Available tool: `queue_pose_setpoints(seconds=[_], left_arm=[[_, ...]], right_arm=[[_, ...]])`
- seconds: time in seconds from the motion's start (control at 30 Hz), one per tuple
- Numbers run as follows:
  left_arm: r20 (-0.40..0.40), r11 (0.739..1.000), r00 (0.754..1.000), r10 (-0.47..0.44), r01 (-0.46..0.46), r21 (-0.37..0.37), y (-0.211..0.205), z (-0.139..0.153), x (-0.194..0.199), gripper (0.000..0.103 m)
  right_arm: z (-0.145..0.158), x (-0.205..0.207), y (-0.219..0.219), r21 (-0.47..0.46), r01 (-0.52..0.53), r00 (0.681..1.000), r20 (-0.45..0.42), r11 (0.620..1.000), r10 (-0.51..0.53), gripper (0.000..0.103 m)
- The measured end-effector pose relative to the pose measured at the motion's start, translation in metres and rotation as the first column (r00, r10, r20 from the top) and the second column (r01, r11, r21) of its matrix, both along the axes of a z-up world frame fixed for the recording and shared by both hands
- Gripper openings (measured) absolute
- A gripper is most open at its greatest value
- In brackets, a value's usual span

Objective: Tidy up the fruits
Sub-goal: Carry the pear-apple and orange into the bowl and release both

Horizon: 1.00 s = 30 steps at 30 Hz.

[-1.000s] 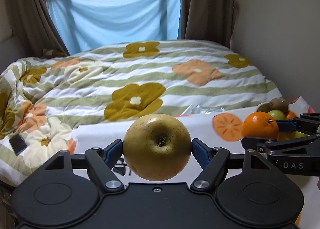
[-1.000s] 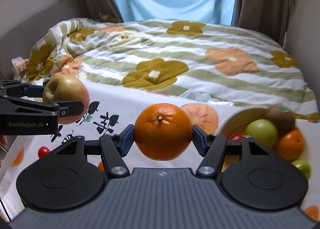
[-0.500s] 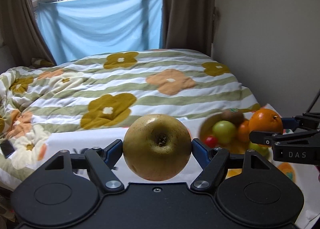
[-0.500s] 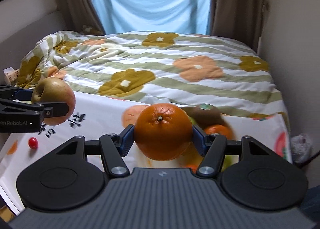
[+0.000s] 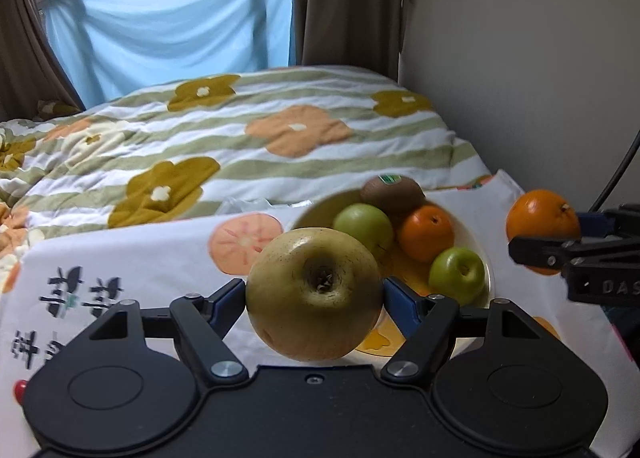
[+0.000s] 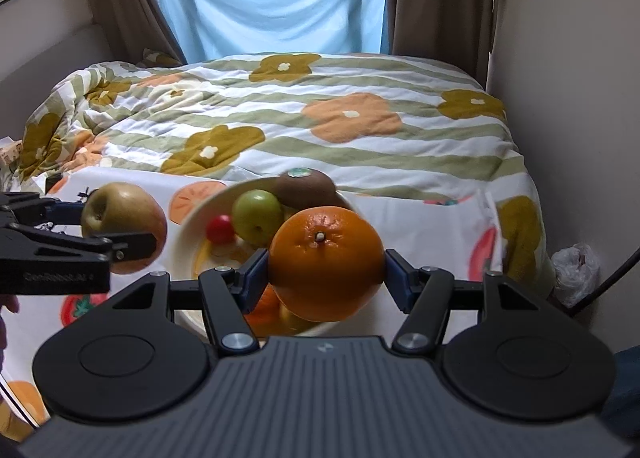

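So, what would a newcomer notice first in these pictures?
Two fruits held in the air: the left gripper is shut on a yellow-brown apple, the right gripper on an orange. Between them, a bowl of fruit sits on the printed cloth at the bed's foot.

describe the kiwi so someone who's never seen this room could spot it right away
Find the cream bowl of fruit on the printed cloth at the foot of the flowered bed. The kiwi sits at the bowl's far edge, behind a green apple and an orange. It is the only brown, fuzzy fruit, with a small green sticker on top.
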<state>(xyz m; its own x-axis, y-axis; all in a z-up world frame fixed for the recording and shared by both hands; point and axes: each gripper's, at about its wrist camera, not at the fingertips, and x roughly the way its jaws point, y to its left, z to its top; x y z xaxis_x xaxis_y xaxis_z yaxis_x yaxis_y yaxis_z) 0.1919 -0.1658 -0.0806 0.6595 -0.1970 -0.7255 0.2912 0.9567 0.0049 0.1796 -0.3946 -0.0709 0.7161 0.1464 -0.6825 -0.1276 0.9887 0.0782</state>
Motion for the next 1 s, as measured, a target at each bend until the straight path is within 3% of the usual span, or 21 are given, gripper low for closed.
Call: queue_pose_setpoints(seconds=[0.23, 0.53, 0.63, 1.0], left_arm=[[-0.034, 0.999, 0.999, 0.011, -0.010, 0.044, -0.026, -0.026, 0.014, 0.079], [-0.077, 0.998, 0.997, 0.027, -0.023, 0.052, -0.039, -0.039, 0.026, 0.080], [-0.009, 0.997, 0.999, 0.042, -0.042, 0.063, -0.039, -0.027, 0.018, 0.102], [0.084, 0.981, 0.980, 0.179, -0.184, 0.053, 0.006, 0.007, -0.007, 0.103]], right_arm=[[-0.013, 0.011, -0.018, 0.030, -0.018, 1.000, -0.013, 0.999, 0.019, 0.076], [-0.021, 0.020, -0.026, 0.049, -0.034, 0.999, -0.018, 0.998, 0.035, 0.076], [-0.021, 0.021, -0.027, 0.048, -0.039, 0.999, -0.016, 0.998, 0.040, 0.076], [-0.015, 0.030, -0.012, 0.043, -0.095, 0.995, 0.000, 0.995, 0.095, 0.076]])
